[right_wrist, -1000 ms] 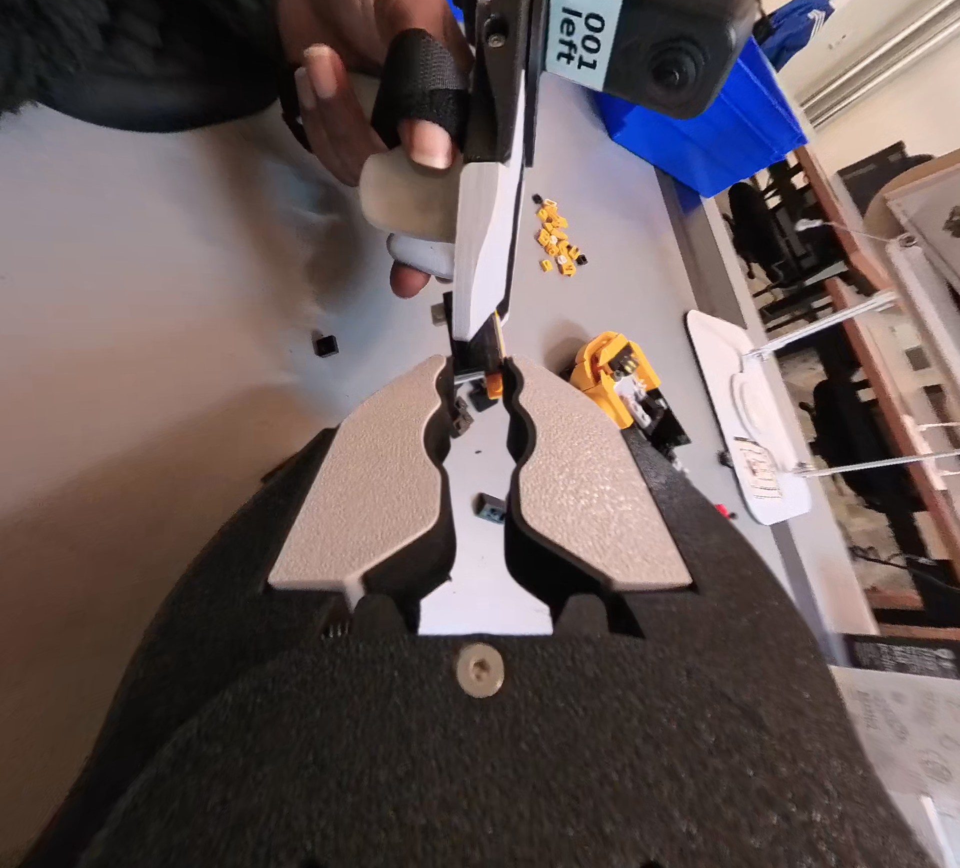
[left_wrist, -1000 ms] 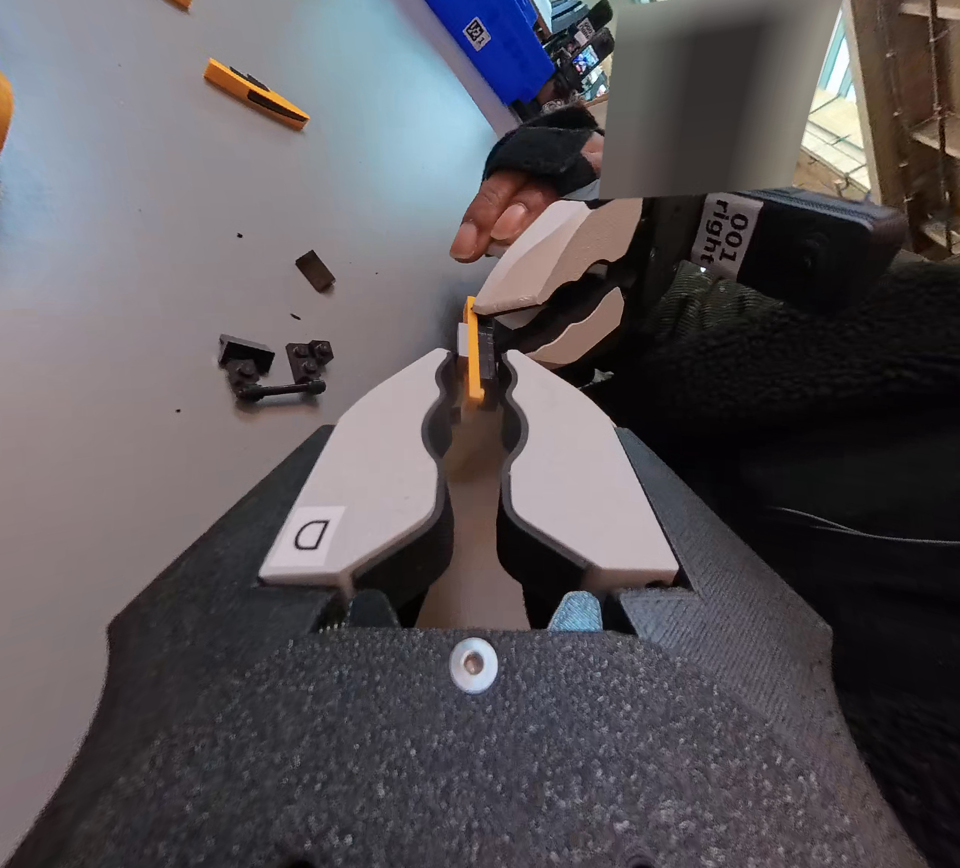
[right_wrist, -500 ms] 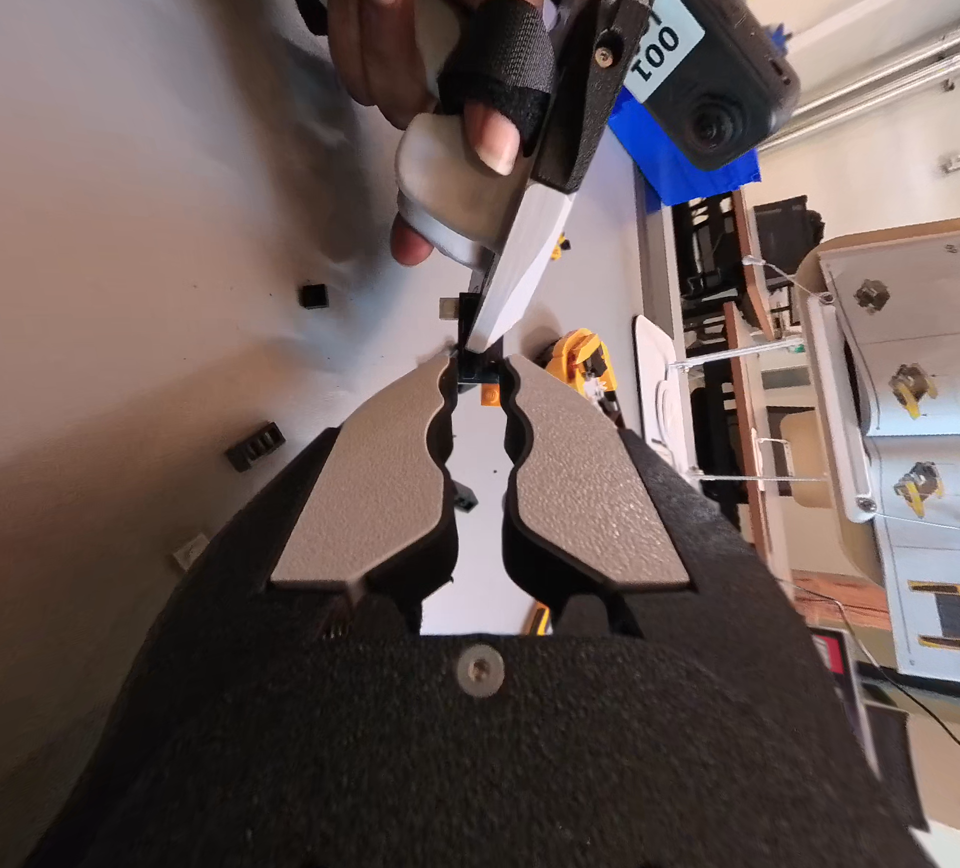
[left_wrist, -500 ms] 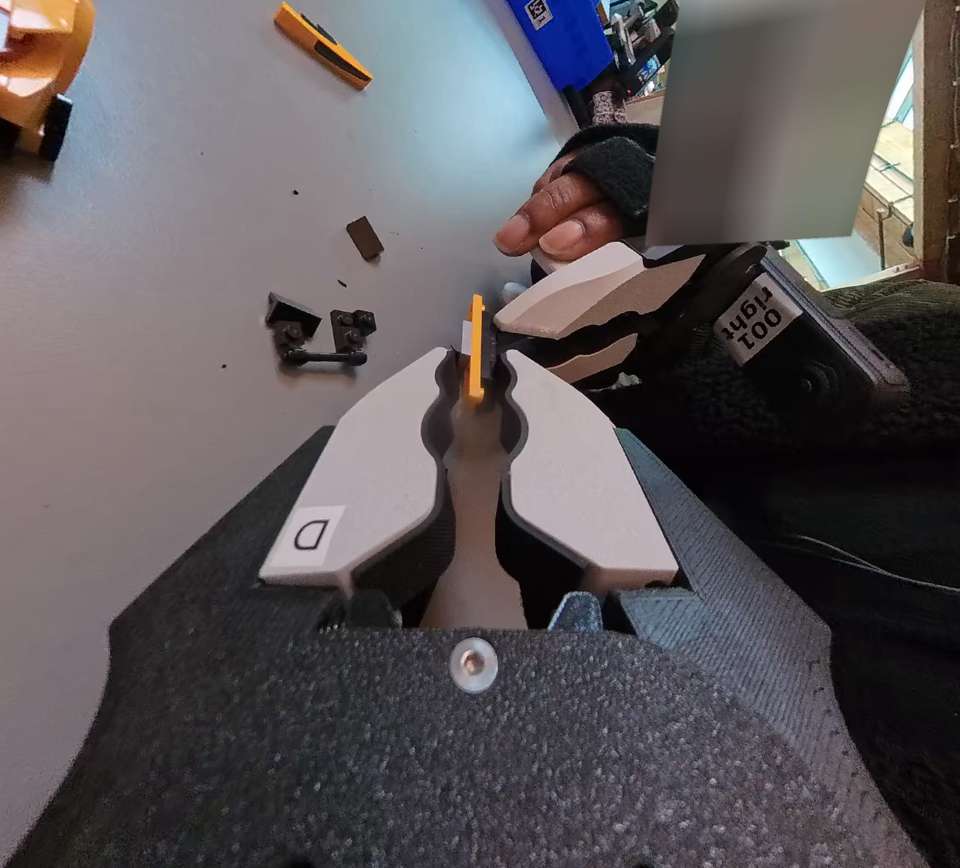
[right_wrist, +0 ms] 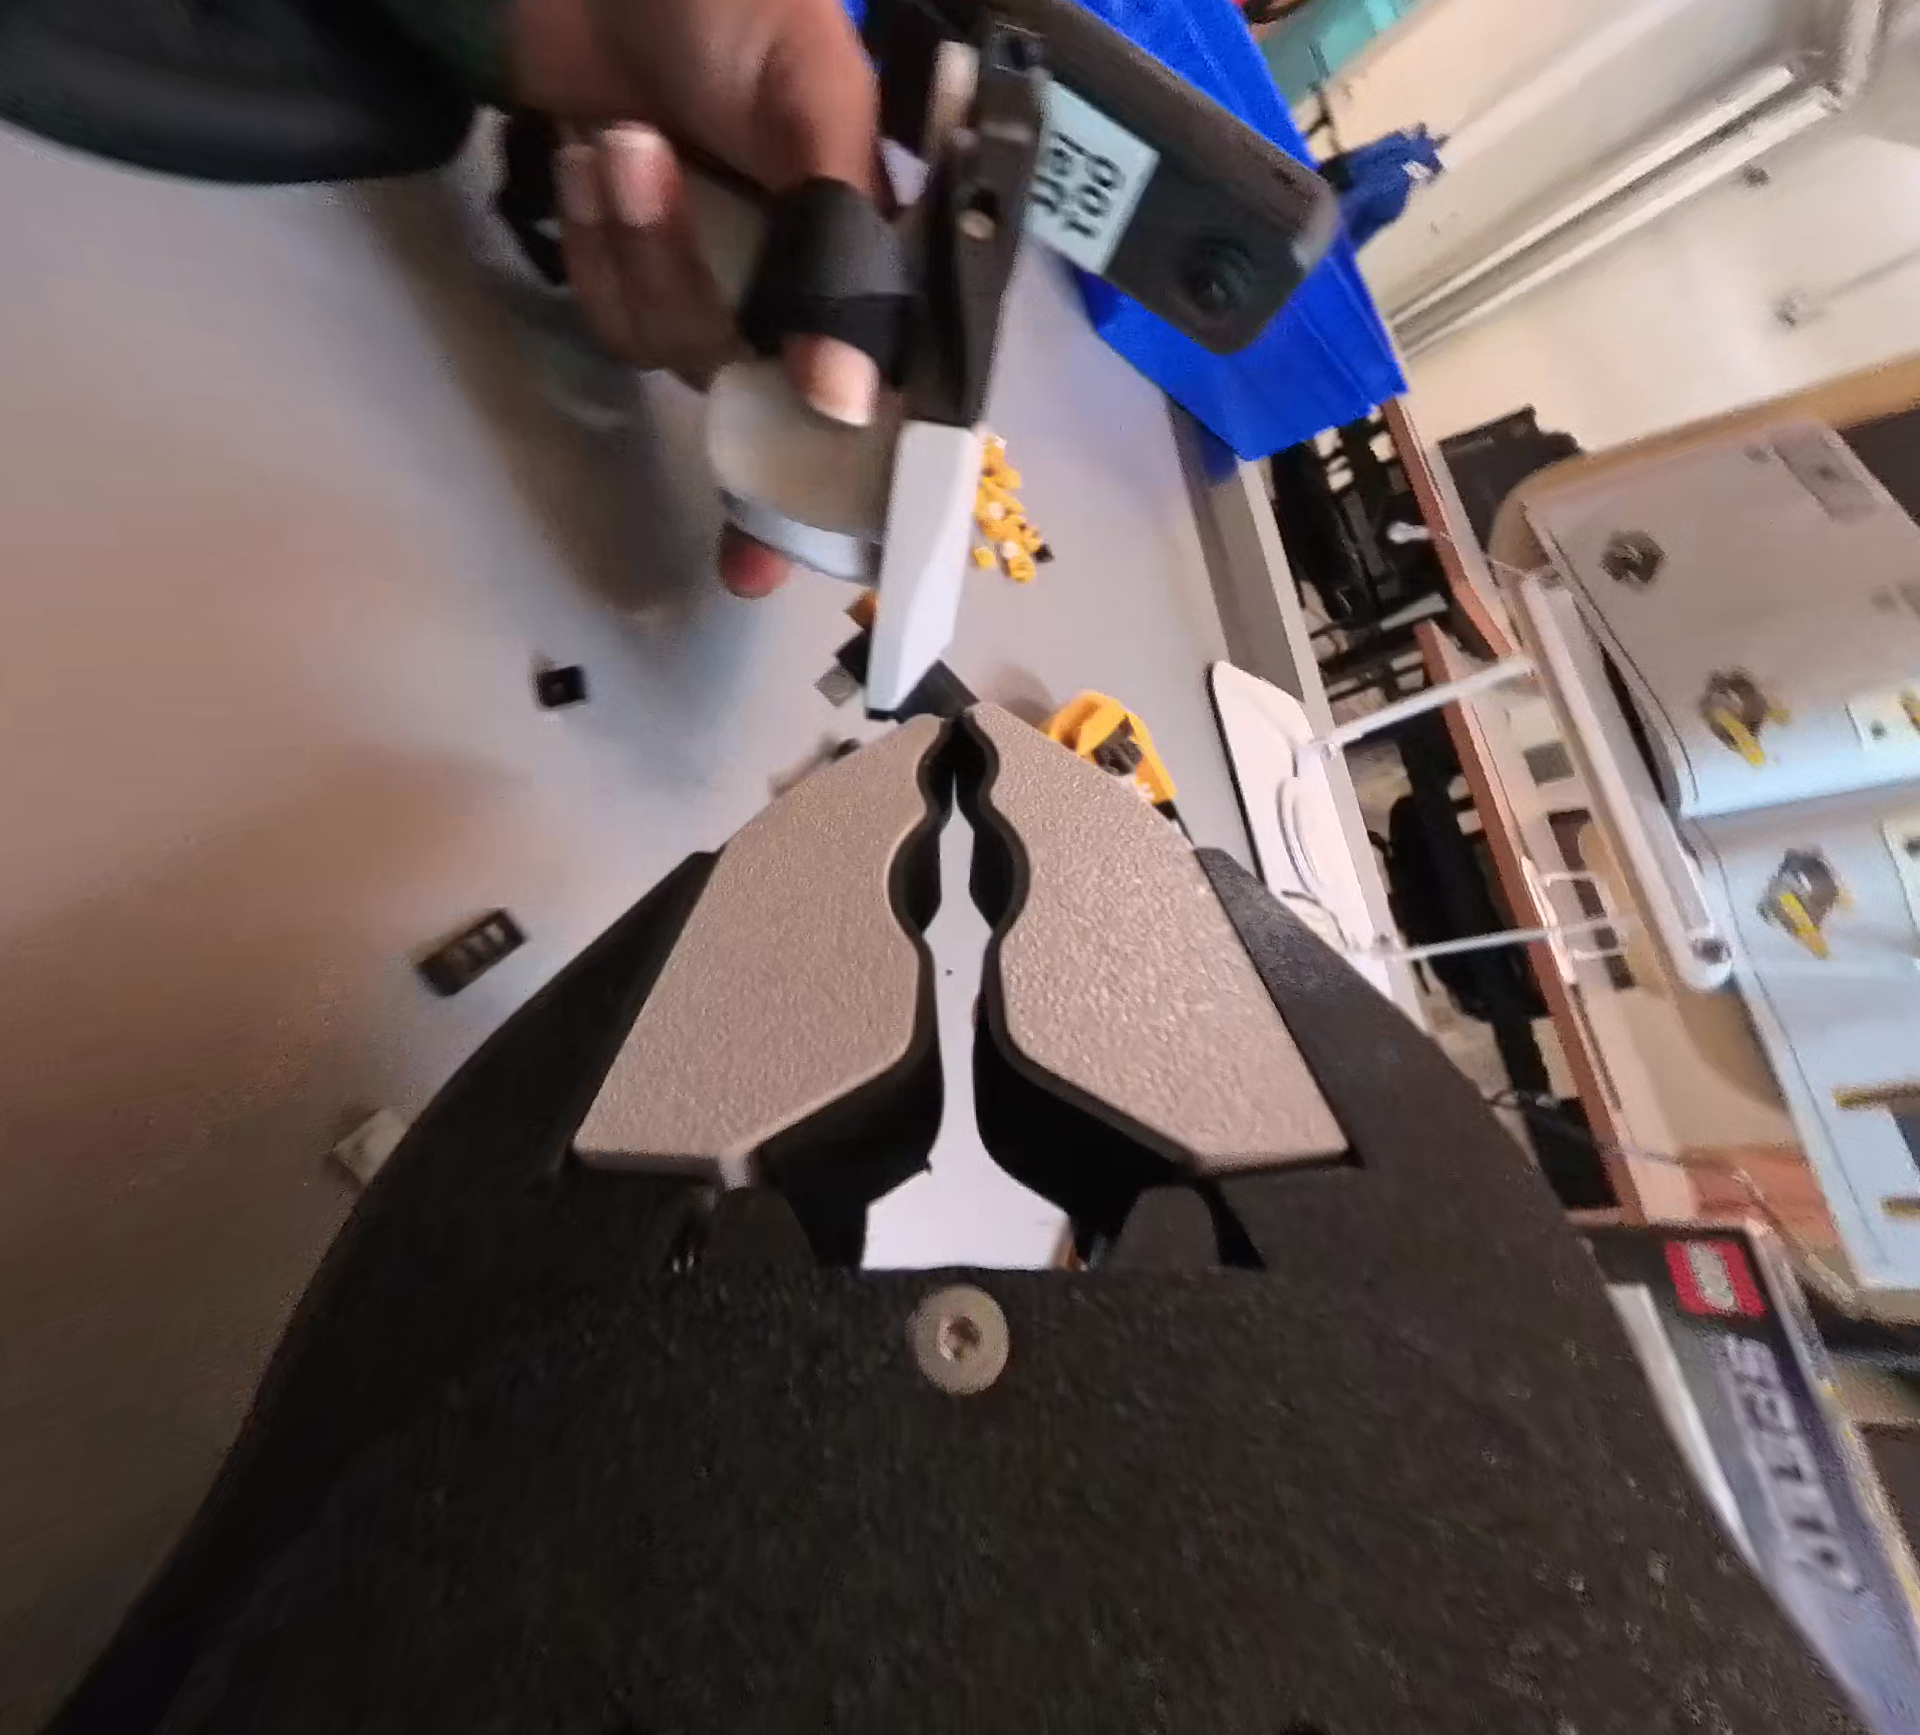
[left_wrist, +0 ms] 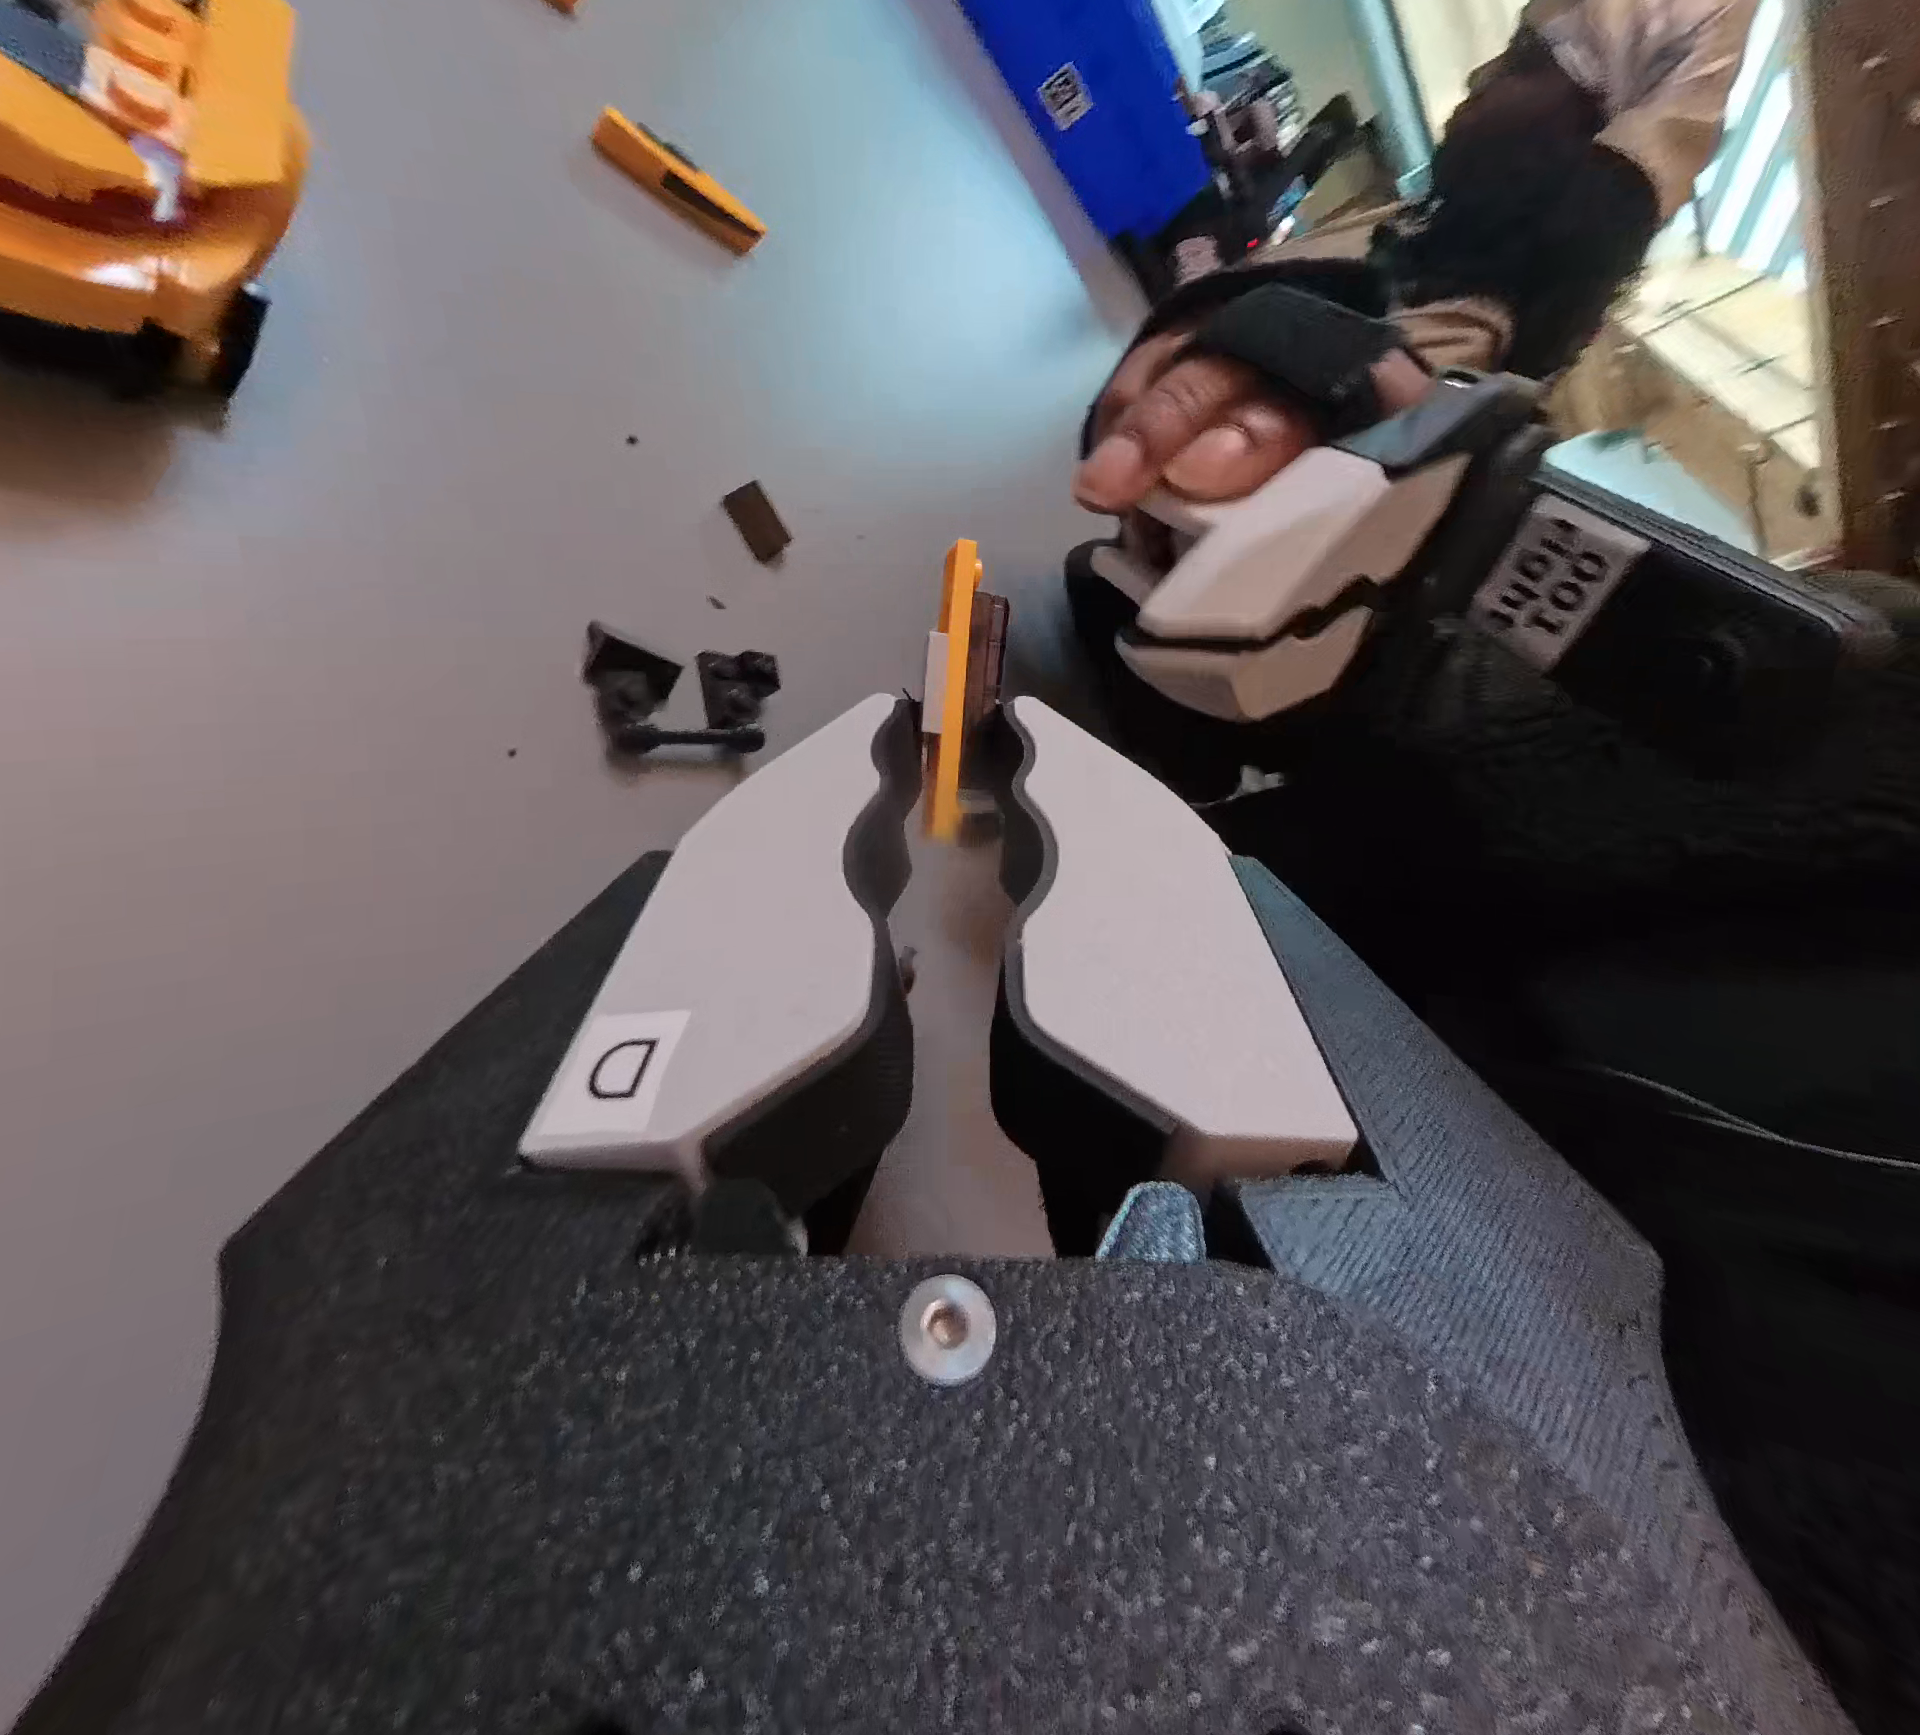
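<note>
Left wrist view: left hand-held gripper (left_wrist: 961, 729) clamped on a thin orange plate (left_wrist: 951, 677) with a dark piece stacked on one face, held edge-on and upright off the bench (left_wrist: 416, 542), probably so the free end stays reachable. Right hand-held gripper (right_wrist: 958, 717) is closed on nothing, tips just beside the left one's (looks clear of the plate). Farther out: loose black parts (left_wrist: 675, 693), orange strips (left_wrist: 675, 179), part-built orange car (left_wrist: 135, 168), blue bin (left_wrist: 1060, 23)
</note>
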Demonstrator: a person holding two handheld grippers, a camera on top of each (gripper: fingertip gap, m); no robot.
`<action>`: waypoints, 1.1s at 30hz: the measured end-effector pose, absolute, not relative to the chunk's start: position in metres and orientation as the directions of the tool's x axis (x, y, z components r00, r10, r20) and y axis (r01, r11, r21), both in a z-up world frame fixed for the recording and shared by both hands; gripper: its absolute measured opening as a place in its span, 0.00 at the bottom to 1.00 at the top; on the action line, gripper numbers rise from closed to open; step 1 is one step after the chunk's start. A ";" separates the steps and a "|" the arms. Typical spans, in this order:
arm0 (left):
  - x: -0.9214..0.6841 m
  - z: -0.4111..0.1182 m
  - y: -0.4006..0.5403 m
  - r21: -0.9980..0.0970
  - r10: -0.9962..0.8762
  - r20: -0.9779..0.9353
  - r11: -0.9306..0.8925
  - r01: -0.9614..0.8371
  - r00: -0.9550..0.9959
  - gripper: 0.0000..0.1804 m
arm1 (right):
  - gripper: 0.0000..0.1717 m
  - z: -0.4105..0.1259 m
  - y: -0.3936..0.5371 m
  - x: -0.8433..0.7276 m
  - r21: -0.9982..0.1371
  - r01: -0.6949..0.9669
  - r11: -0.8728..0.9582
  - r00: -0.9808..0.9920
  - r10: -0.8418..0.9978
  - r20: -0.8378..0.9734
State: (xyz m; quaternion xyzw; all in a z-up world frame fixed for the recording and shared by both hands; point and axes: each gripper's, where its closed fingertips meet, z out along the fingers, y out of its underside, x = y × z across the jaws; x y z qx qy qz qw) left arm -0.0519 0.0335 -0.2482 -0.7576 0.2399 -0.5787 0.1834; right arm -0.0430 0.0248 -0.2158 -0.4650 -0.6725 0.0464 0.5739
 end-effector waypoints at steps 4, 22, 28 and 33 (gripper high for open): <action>-0.054 -0.215 0.039 -0.656 -0.653 0.745 -0.755 -0.029 0.135 0.08 | 0.07 -0.203 0.036 -0.041 -0.870 0.408 0.278 0.263 0.876 0.403; -0.047 -0.146 -0.001 -0.964 -0.990 0.140 -0.137 0.227 -0.001 0.08 | 0.11 -0.142 0.002 -0.048 -0.998 -0.009 0.064 0.158 0.986 0.062; -0.044 -0.148 -0.014 -0.968 -0.987 0.141 -0.153 0.199 -0.076 0.08 | 0.08 -0.145 -0.004 -0.049 -0.998 -0.006 0.062 0.081 0.995 0.061; -0.044 -0.151 -0.033 -0.964 -0.955 0.196 -0.229 0.136 -0.221 0.08 | 0.02 -0.146 -0.025 -0.051 -0.991 0.009 0.132 -0.032 0.991 0.131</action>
